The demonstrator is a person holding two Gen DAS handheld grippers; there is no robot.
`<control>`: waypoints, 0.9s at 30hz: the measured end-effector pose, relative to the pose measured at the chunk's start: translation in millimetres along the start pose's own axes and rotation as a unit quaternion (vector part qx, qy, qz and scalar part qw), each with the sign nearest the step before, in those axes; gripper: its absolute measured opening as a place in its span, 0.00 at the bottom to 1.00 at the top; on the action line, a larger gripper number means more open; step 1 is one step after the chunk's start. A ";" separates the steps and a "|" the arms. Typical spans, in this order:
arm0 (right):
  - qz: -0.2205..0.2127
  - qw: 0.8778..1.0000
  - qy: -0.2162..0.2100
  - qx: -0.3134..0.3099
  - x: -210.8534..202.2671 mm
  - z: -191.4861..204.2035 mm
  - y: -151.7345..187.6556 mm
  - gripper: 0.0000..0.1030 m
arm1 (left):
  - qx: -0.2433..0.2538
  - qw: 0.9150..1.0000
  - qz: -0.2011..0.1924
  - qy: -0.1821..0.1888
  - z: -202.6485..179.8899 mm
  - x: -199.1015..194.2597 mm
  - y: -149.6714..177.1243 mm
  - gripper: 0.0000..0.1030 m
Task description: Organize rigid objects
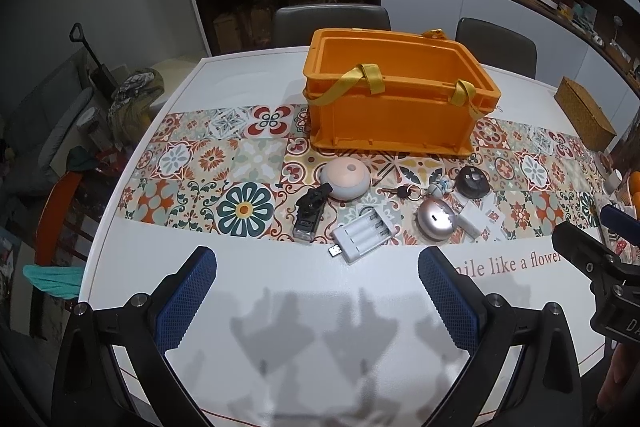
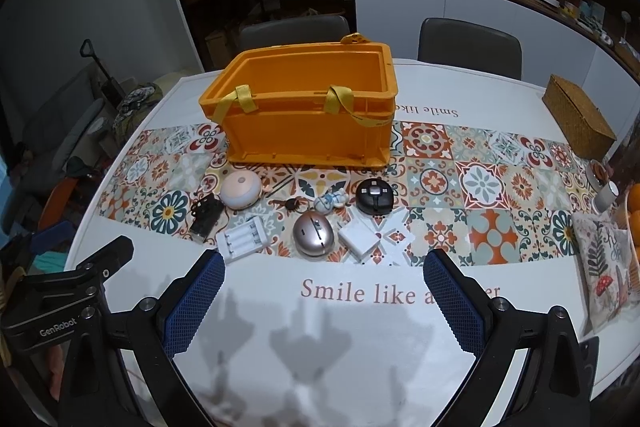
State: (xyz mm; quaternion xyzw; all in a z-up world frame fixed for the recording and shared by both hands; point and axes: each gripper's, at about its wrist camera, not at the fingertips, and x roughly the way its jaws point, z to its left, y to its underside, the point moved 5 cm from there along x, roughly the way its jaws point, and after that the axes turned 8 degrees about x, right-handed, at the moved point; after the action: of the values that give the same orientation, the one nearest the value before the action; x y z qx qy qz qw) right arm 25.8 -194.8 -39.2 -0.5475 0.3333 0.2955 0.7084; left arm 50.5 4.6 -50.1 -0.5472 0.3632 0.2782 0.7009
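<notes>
Objects (image 2: 314,237) before orange crate (image 2: 304,131) | tablecloth (image 2: 360,327): "Smile like a" | "GenRobot"

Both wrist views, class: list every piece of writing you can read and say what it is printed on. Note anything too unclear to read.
"Smile like a": on the tablecloth, near edge; the last word is hidden behind a finger of the right tongs.
"Smile lik", upside down: same cloth, beside the orange crate.
"GenRobot": on the left tongs' body, in the right view.
Print on the crate's yellow strap: too small to read.
</notes>
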 end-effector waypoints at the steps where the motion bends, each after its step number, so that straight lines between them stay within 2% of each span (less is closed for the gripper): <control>1: 0.000 1.000 0.000 0.000 0.6 0.0 0.1 0.97 | 0.000 1.000 0.000 0.000 -0.1 0.0 0.3 1.00; 27: 0.006 1.000 -0.001 -0.003 6.2 1.7 3.9 0.97 | -0.002 1.000 0.006 0.002 -1.5 5.8 5.1 1.00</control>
State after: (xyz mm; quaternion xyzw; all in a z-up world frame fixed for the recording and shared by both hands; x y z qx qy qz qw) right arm 26.7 -192.0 -46.1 -0.5475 0.3349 0.3010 0.7053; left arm 49.5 4.4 -57.9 -0.5473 0.3673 0.2820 0.6971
